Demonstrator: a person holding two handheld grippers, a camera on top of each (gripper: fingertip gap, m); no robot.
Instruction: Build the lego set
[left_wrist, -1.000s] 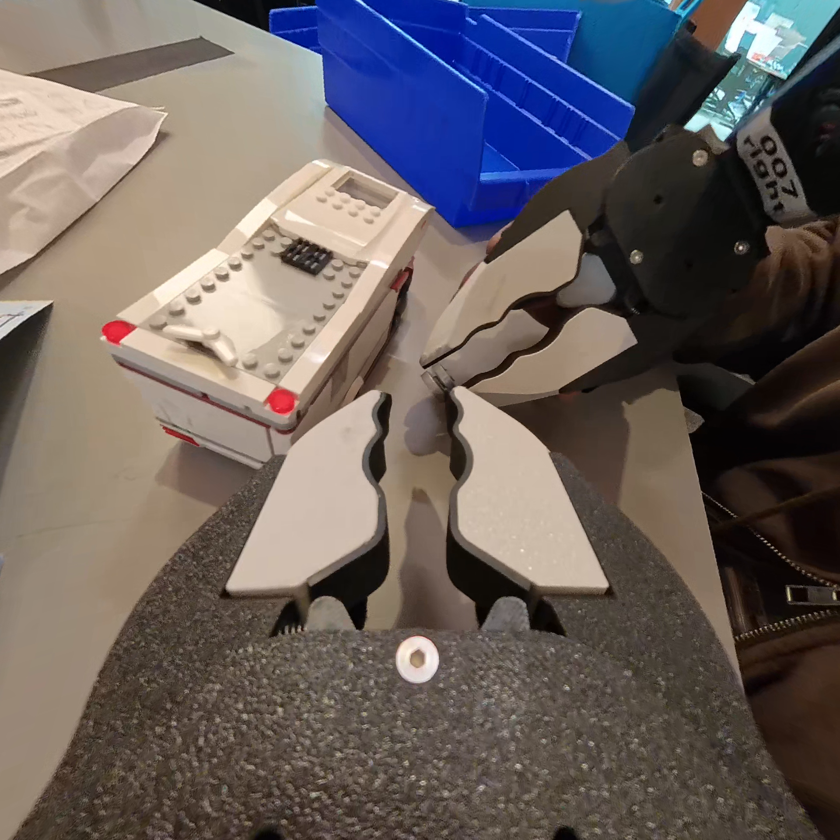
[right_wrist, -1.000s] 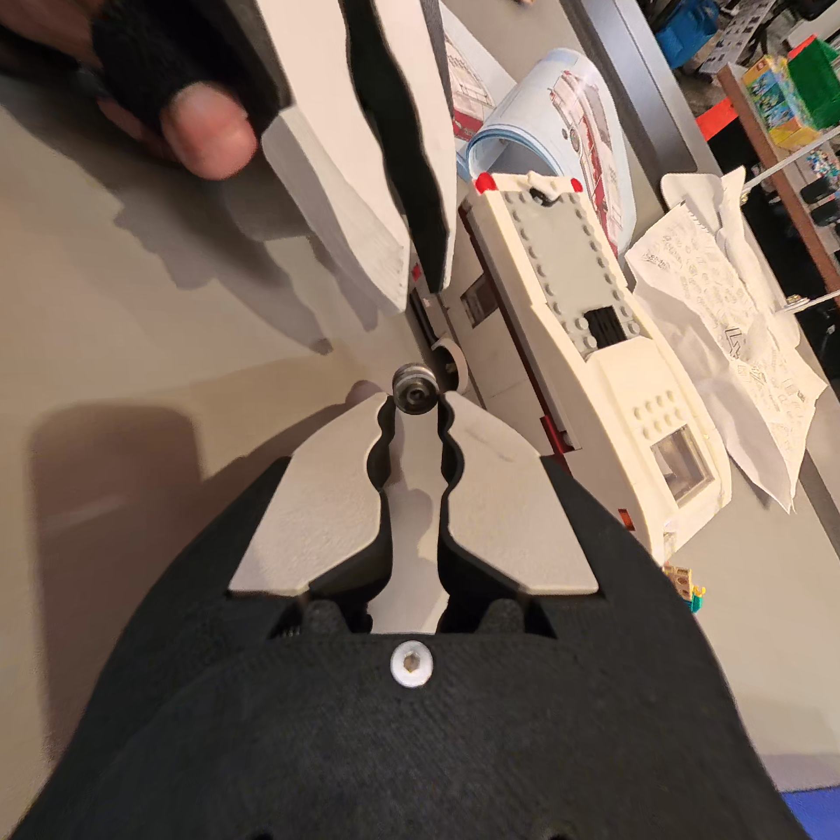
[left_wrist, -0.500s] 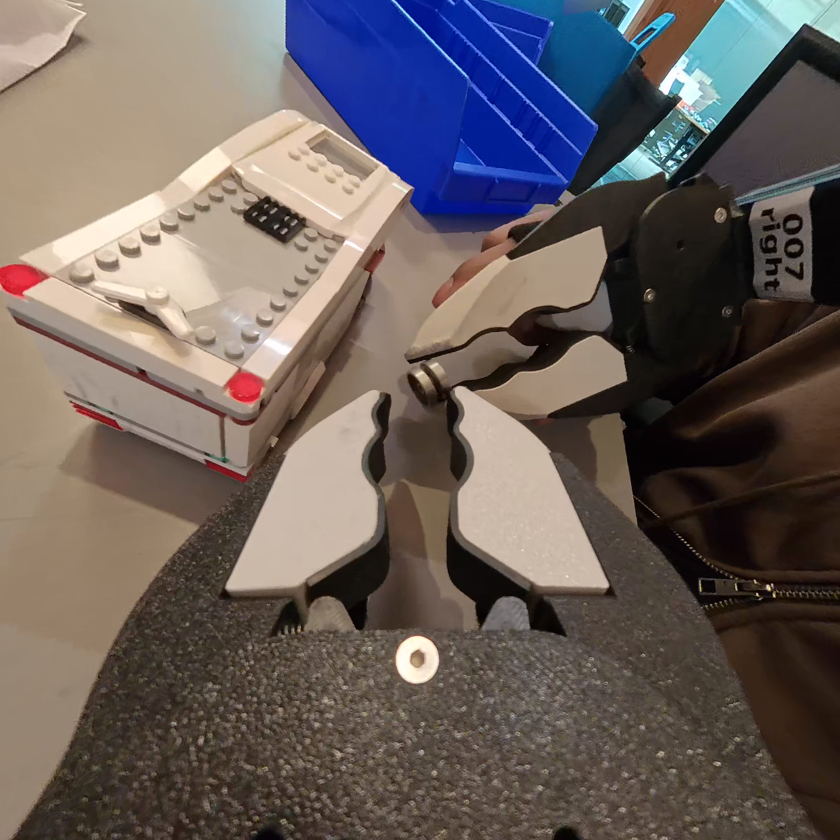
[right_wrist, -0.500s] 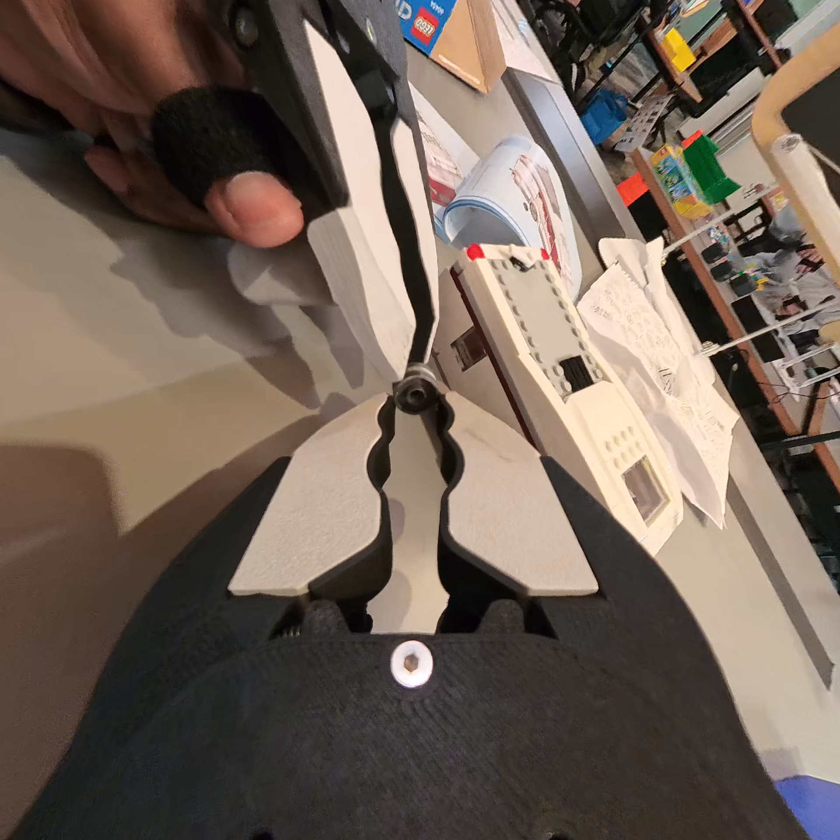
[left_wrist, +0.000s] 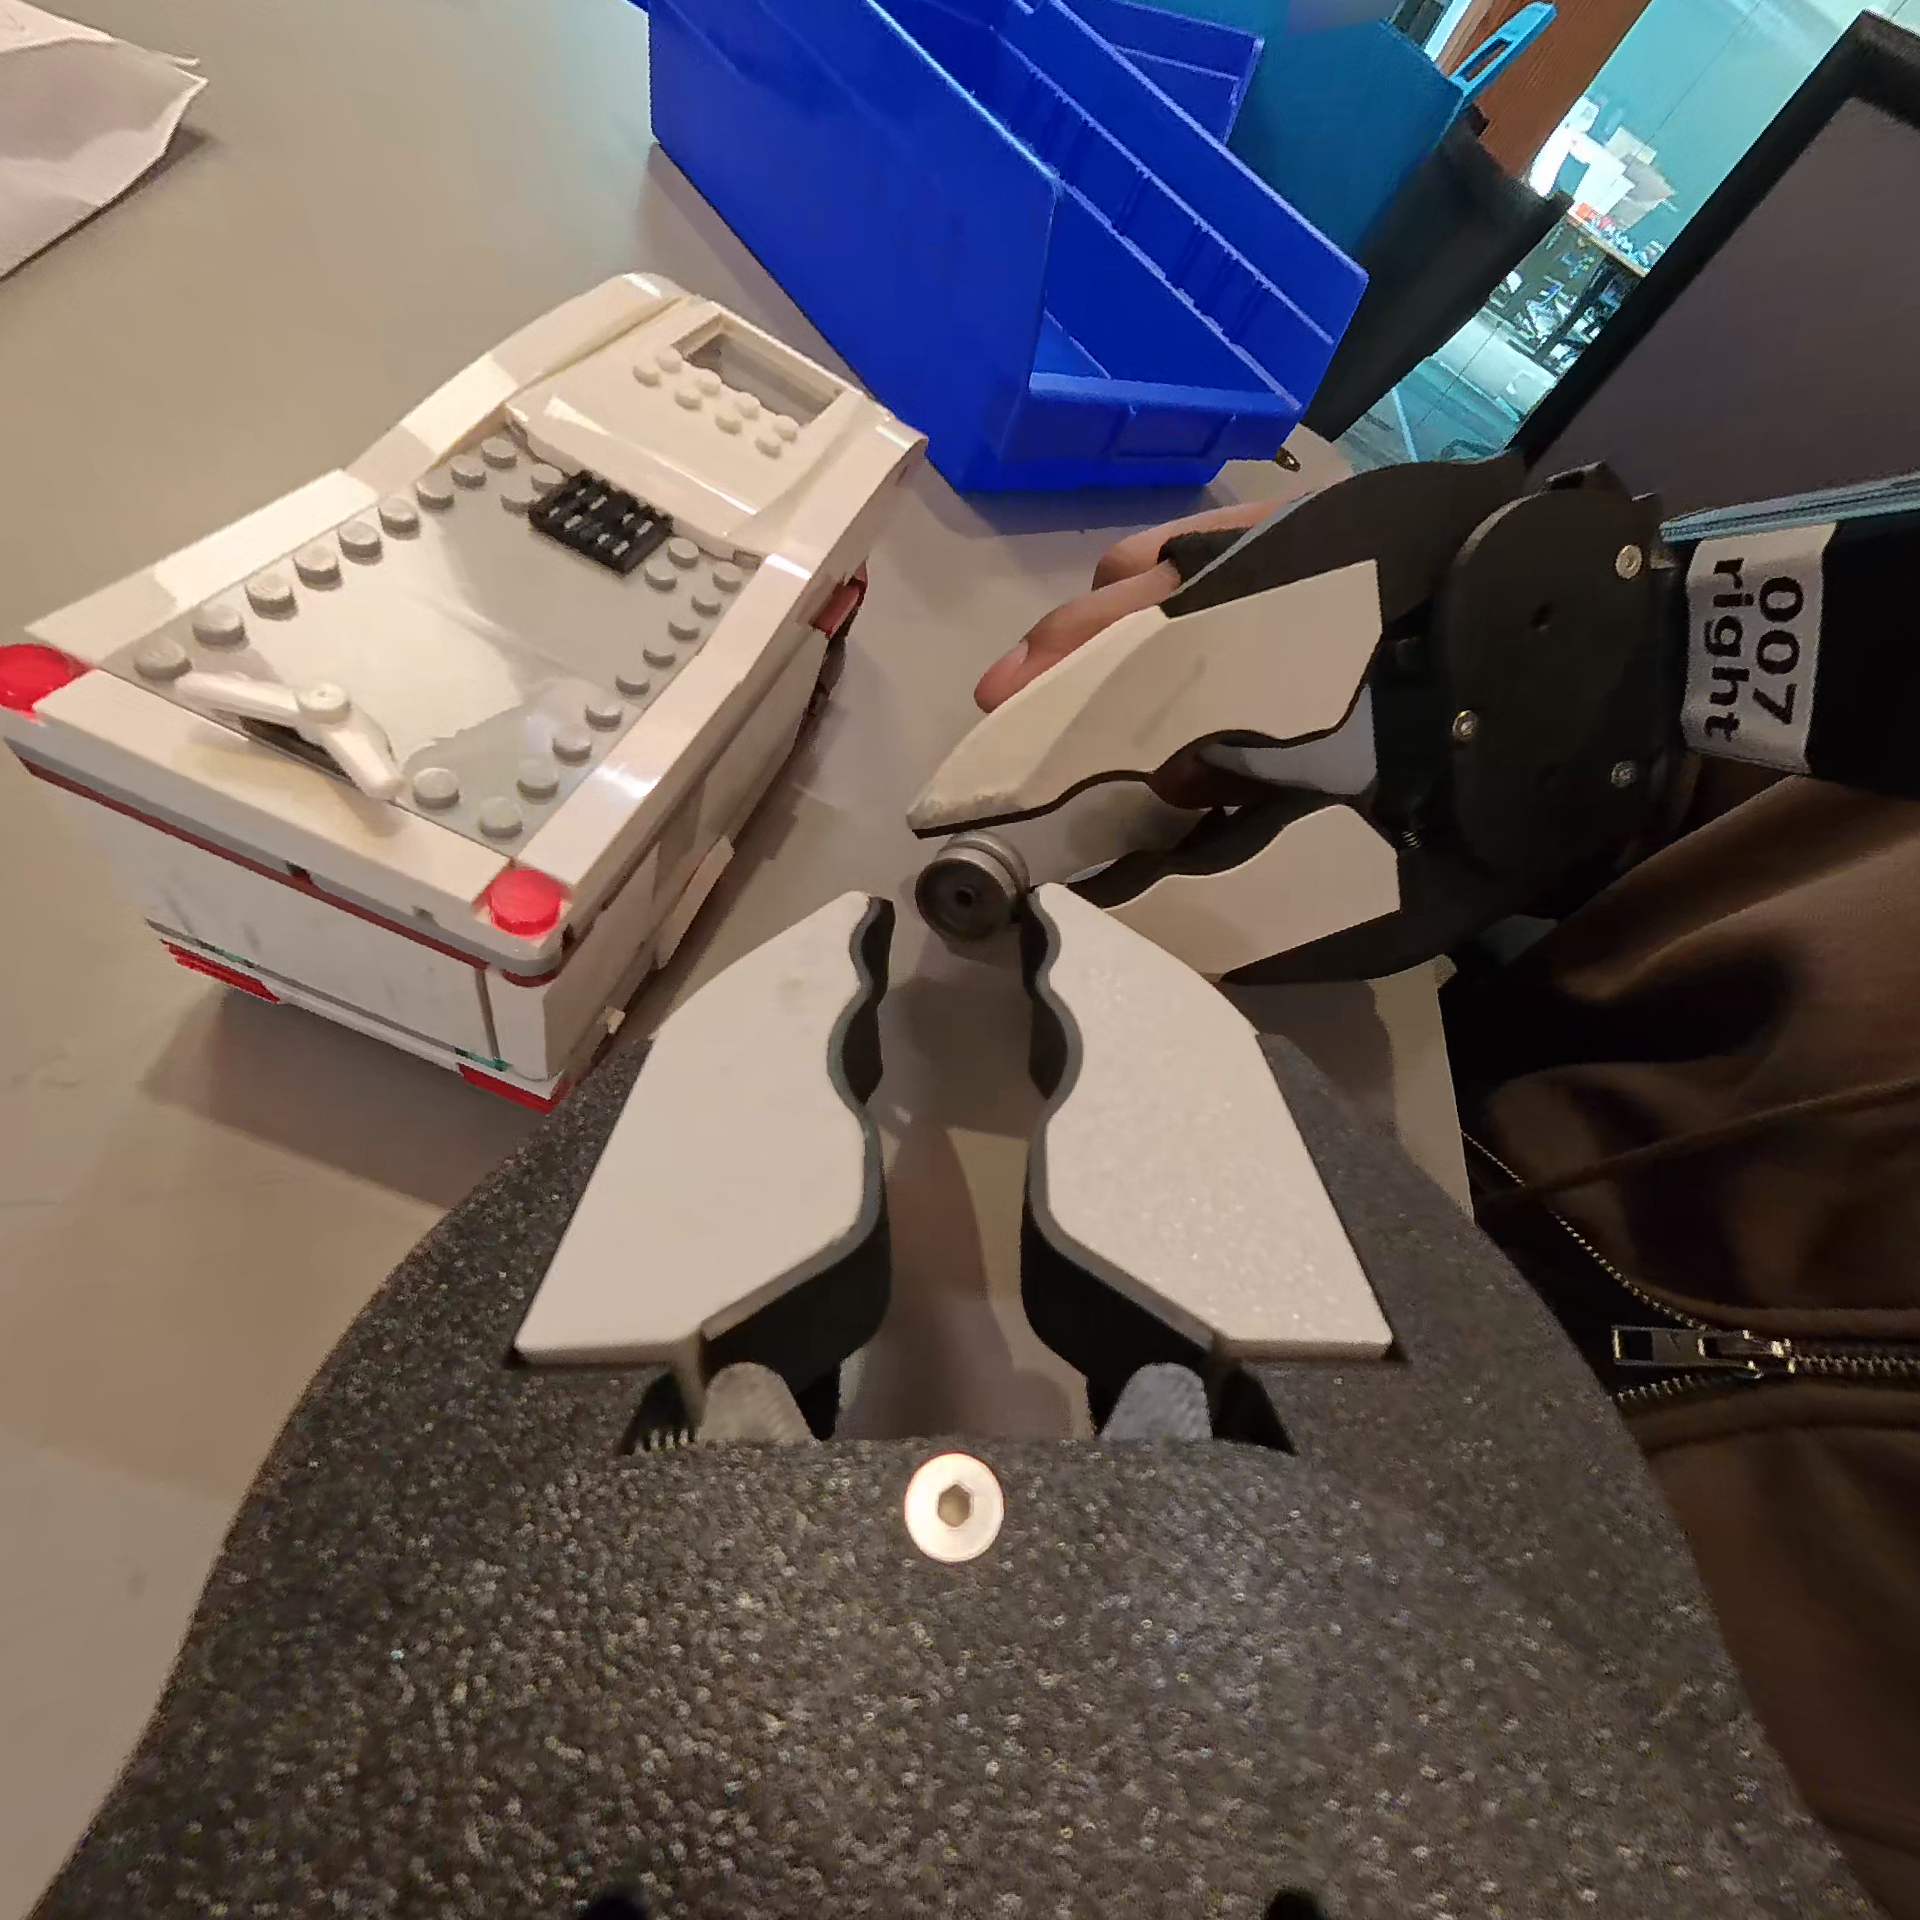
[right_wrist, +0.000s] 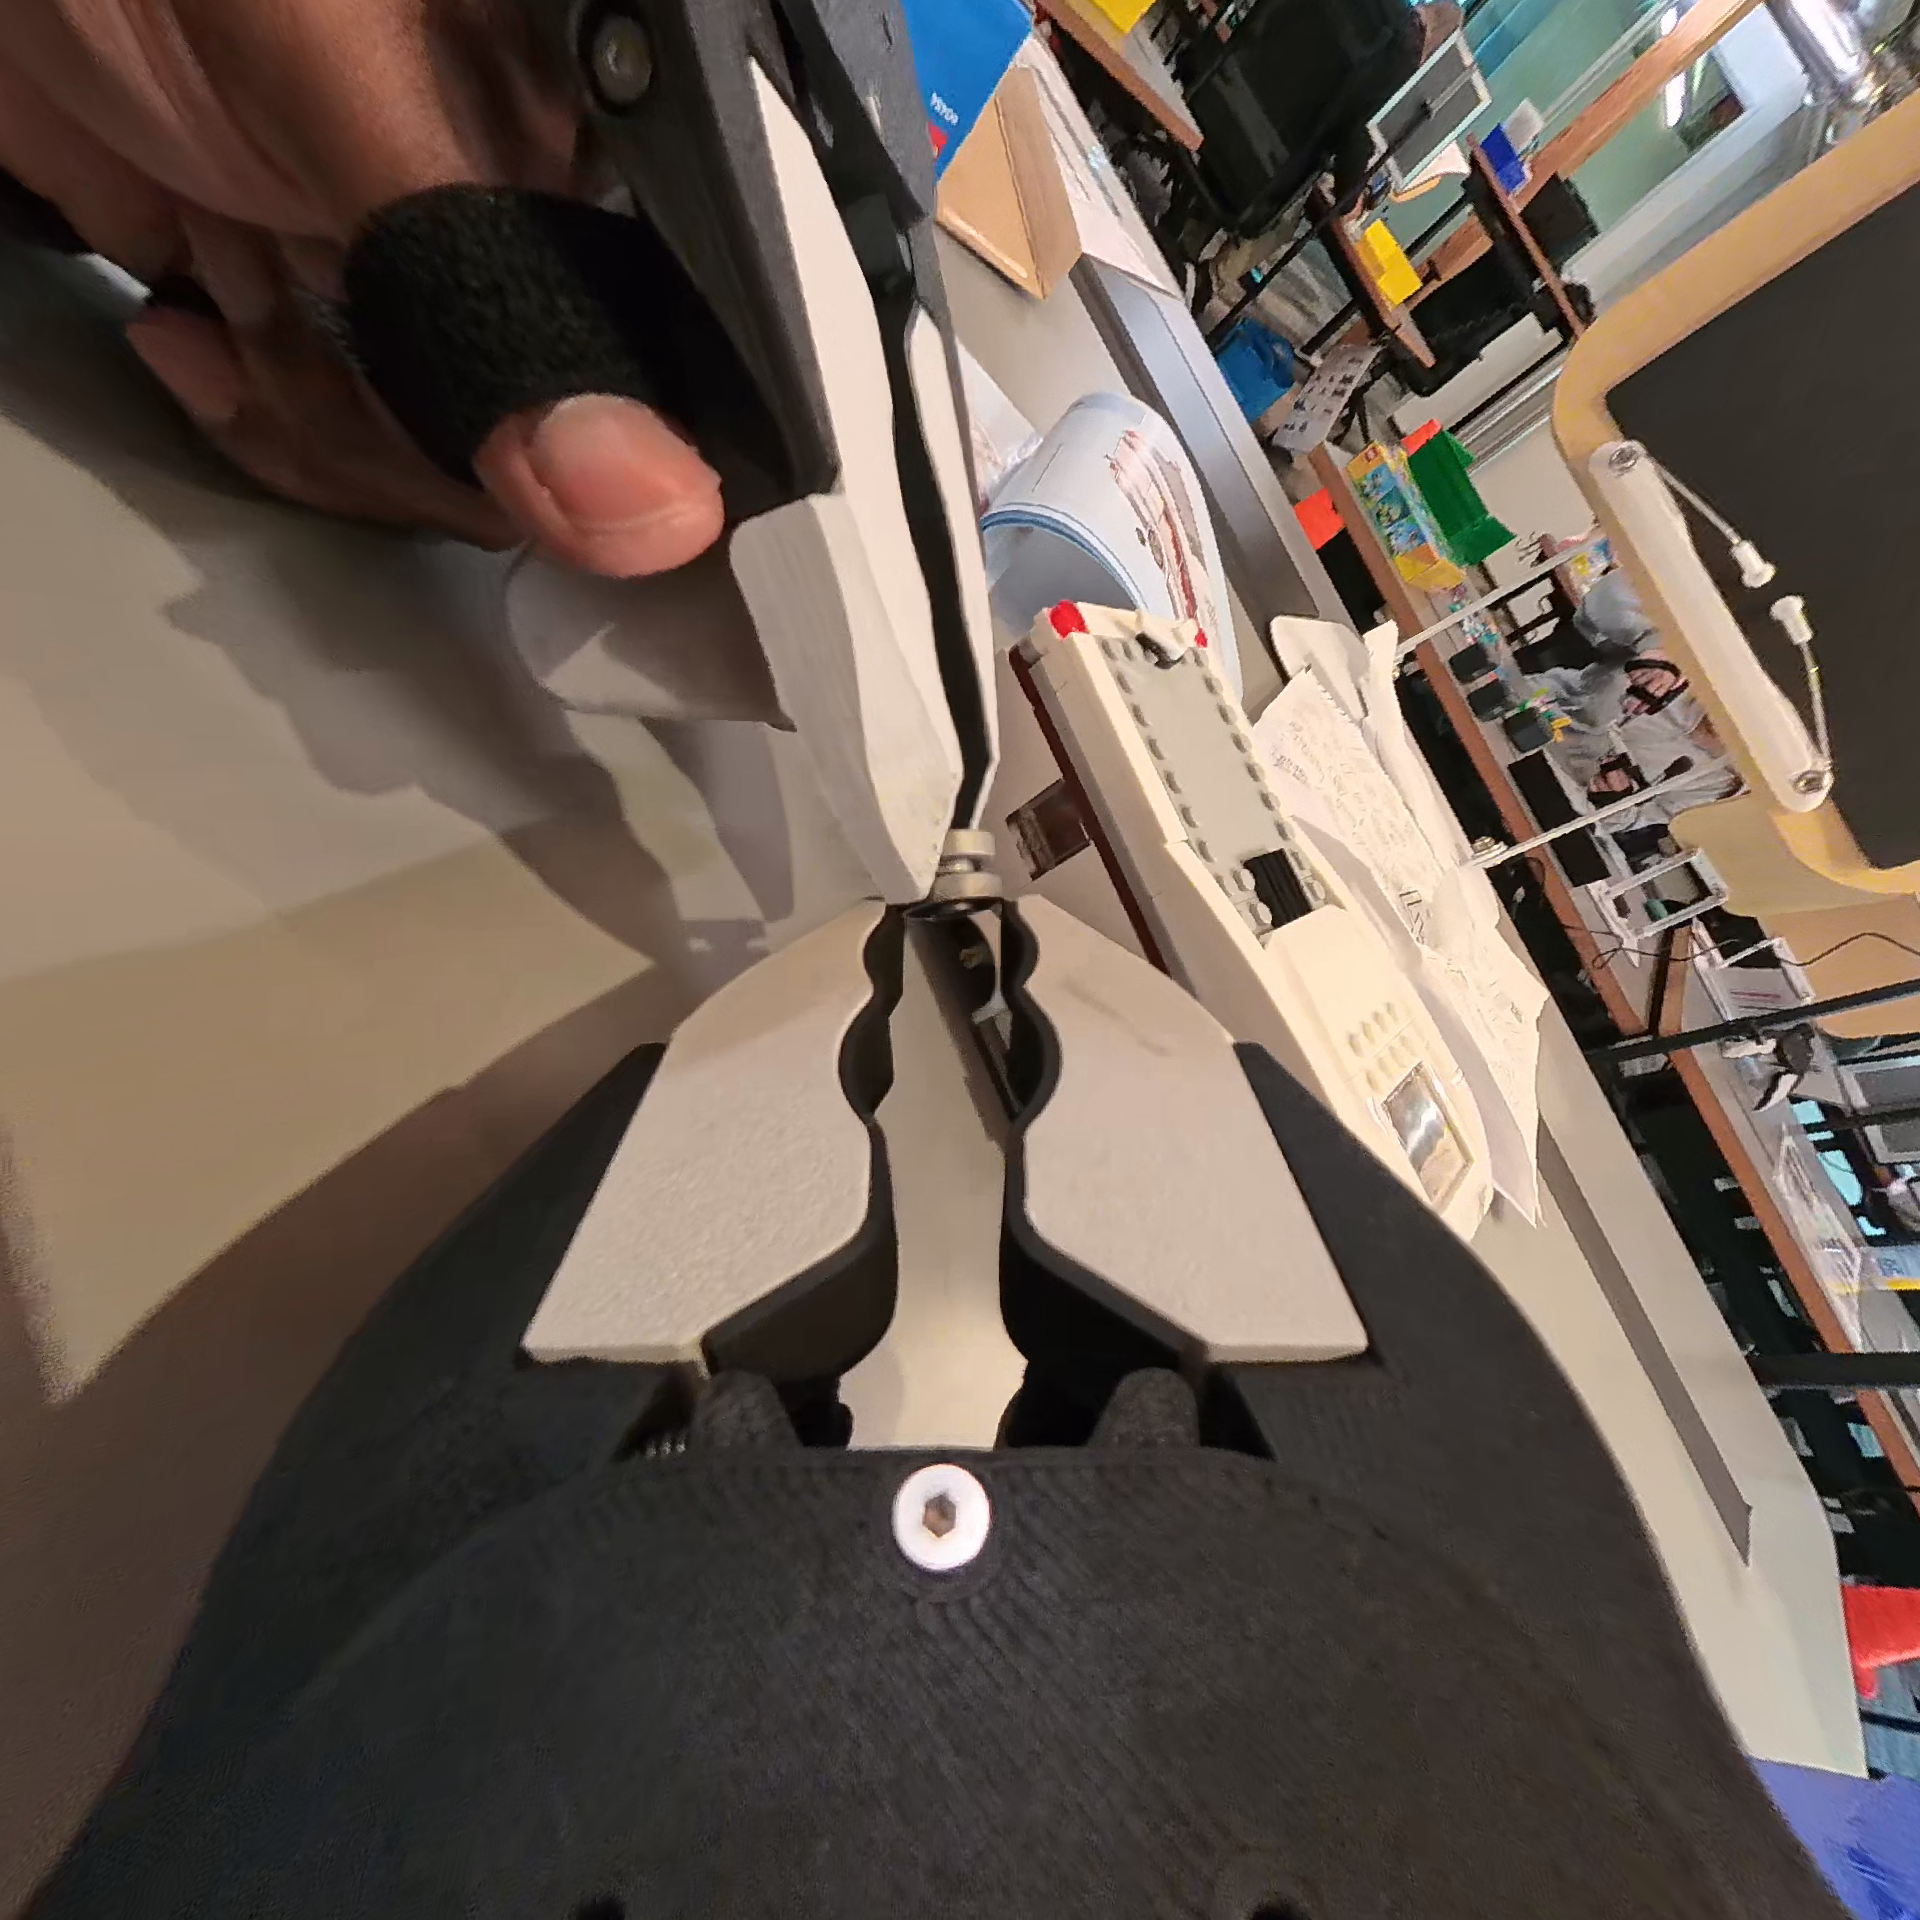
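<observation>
- My right jaws are clenched on a small grey metal wheel with a grooved rim, gripping it by its rim at the very tips. This leaves one flat face, with its dark centre hole, free and turned toward my left jaws.
- My left jaws are released, with a clear gap between the two pale grey fingers. The wheel sits just in front of that gap. It lies right against the tip of one finger and apart from the other, so nothing is gripped on this side.
- The two pairs of jaws meet nearly tip to tip above the grey desk, with the wheel between them in the air and not resting on the surface.
- Just beside my left jaws stands a white and grey toy brick vehicle with red round studs at its corners. It sits flat on the desk, its studded roof facing up.
- Behind the vehicle is a blue plastic storage bin with dividers.
- Crumpled white paper sheets and a curled printed booklet lie past the vehicle.
- A person's hand, with a black strap round one finger, holds the left device.
</observation>
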